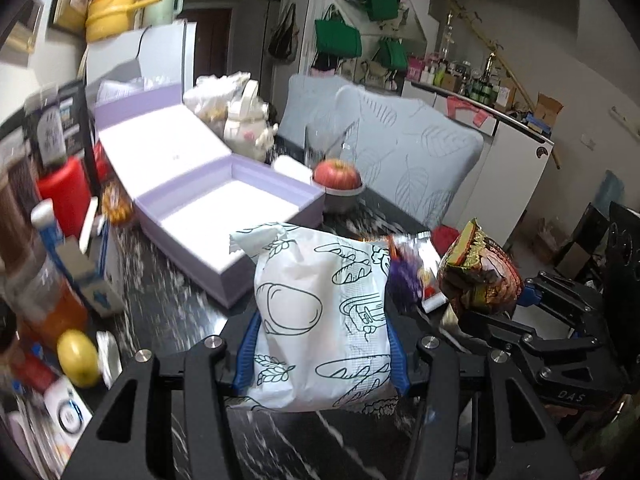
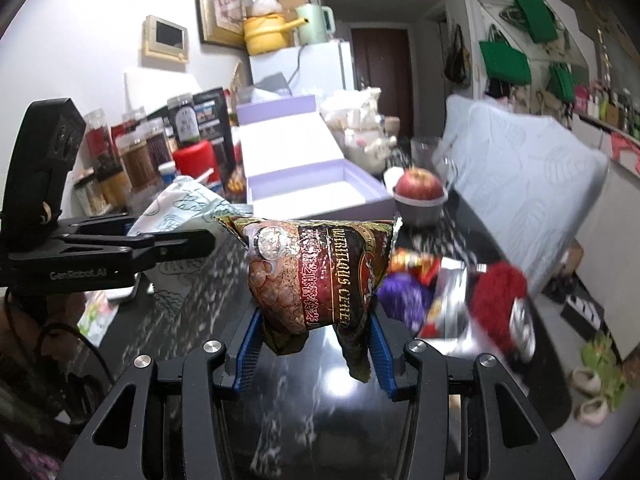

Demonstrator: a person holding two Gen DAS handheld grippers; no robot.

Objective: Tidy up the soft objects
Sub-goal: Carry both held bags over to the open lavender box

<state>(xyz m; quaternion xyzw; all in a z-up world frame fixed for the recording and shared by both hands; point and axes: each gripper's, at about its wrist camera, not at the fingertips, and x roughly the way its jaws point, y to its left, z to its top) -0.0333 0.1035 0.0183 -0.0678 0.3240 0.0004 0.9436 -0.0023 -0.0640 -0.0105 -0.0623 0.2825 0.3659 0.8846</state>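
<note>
In the left wrist view, a white bread bag [image 1: 320, 320] is pinched across its middle by the left gripper [image 1: 322, 354], near the open purple box [image 1: 224, 216]; it is judged light and easily crushed. In the right wrist view, a crinkly cereal packet [image 2: 320, 276] is clamped at its lower part by the right gripper [image 2: 316, 352], above the dark table [image 2: 280, 392]; the foil is judged slippery, so a mid-body hold suits it.

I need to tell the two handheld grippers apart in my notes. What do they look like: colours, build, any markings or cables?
Both look alike: the left gripper and right gripper have matte black angular linkage frames with triangular cut-outs, silver round bolt heads, and blue ribbed pads lining the fingers. Seen from outside, the left one reads "GenRobot.AI" in pale letters and carries a black camera housing; the right one shows "DAS". A black cable hangs beneath the left one.
</note>
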